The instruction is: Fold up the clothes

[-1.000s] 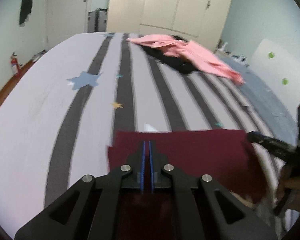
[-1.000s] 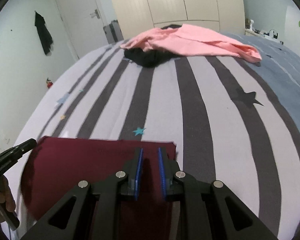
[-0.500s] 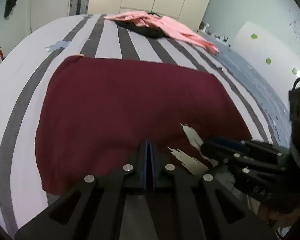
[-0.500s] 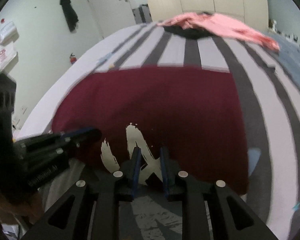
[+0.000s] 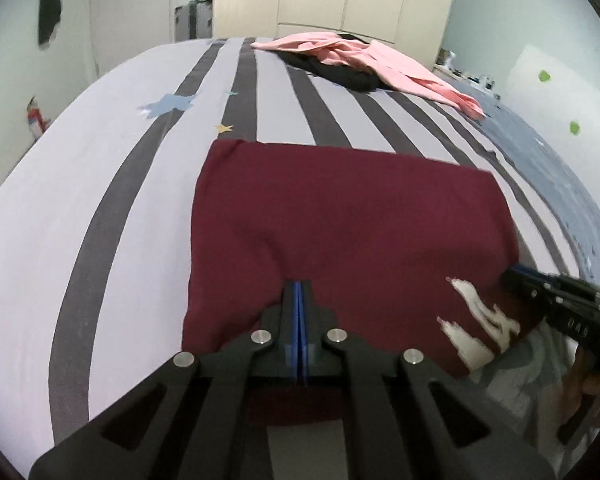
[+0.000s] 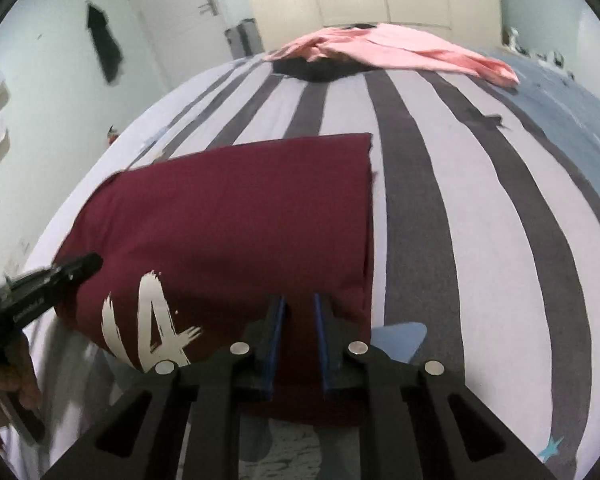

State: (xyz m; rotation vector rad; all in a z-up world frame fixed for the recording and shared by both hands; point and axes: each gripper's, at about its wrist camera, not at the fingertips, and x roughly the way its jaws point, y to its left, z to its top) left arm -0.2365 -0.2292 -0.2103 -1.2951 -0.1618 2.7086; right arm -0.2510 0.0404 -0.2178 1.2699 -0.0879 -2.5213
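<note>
Striped bedding (image 5: 100, 208) spreads under us, with the maroon shirt (image 5: 352, 216) at the bed's near edge, its printed end hanging off toward us. Our left claw (image 5: 299, 308) is pinched tight on the near hem at 6 o'clock. Our right claw (image 6: 298, 320) stands with a gap between its blue pads (image 6: 277, 332), cloth lying between them, so we cannot call it gripped. If we lift now, we judge that side may slip and the fold skew. Pink clothes (image 6: 388, 46) heap at 12 o'clock, well apart.
</note>
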